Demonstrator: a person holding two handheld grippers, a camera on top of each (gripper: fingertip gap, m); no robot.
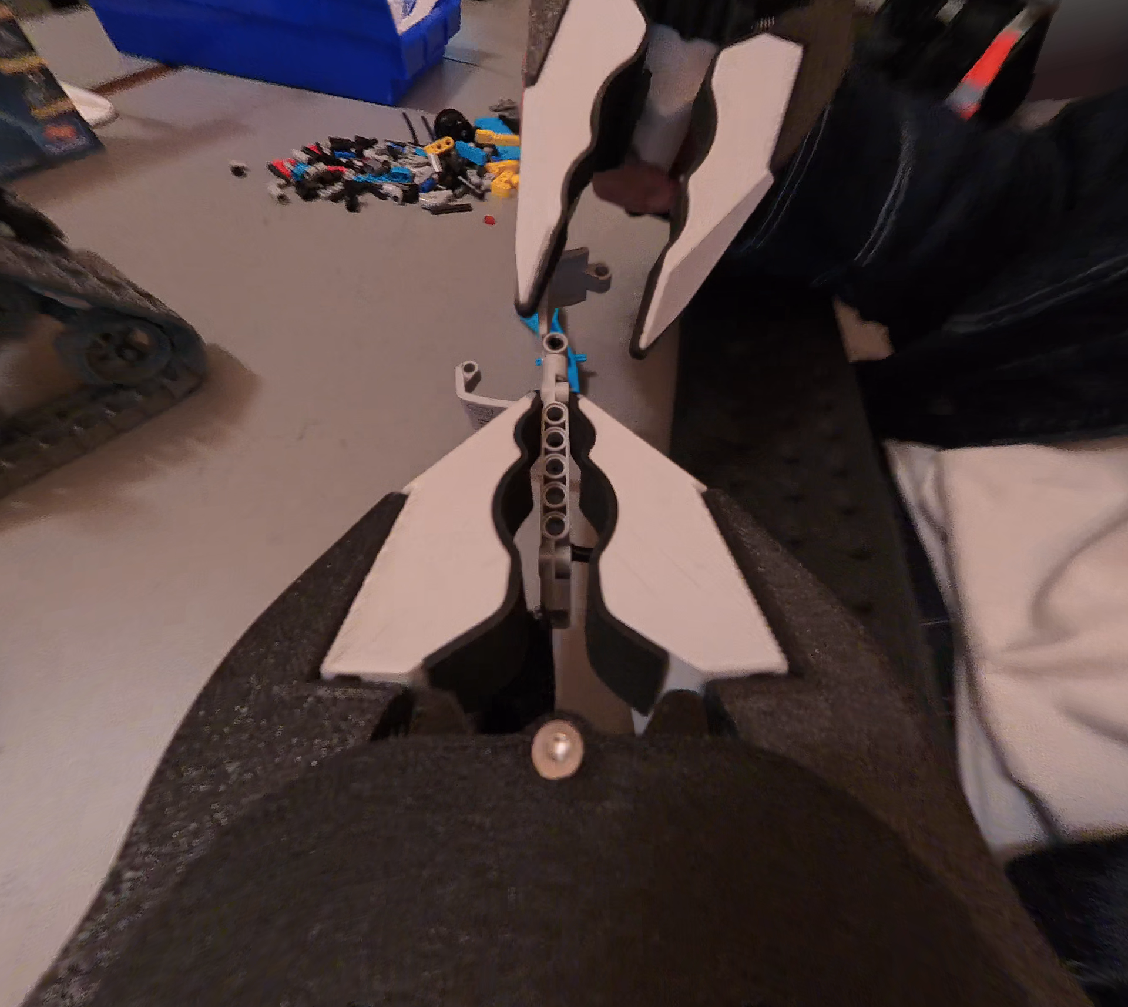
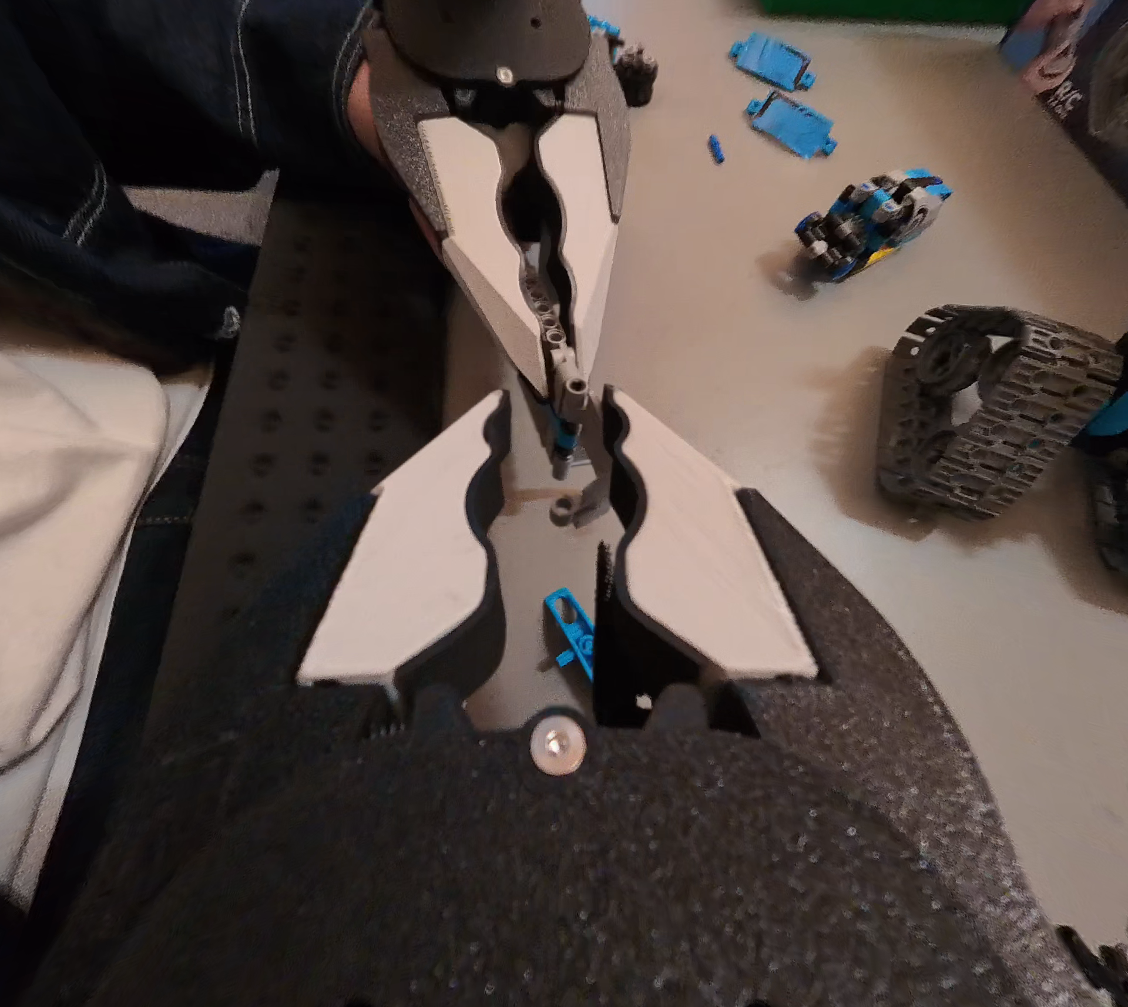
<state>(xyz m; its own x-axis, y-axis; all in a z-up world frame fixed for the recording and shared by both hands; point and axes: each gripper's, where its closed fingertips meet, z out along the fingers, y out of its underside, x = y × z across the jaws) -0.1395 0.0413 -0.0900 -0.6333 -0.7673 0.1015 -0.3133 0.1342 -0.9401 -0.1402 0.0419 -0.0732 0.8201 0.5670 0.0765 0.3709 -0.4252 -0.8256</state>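
A grey perforated beam [image 1: 554, 480] is clamped lengthwise in the closed left claw [image 1: 554, 404] above the grey table [image 1: 305, 428], while the right claw [image 2: 555, 398], spread open, is met by a small dark grey connector piece [image 2: 580, 507] against its right finger [image 2: 690, 538].

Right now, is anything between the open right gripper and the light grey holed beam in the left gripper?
Yes. A small dark grey connector piece sits inside the open right gripper's jaws, against one finger, just short of the light grey perforated plastic beam clamped by the left gripper. Nothing else visible intervenes.
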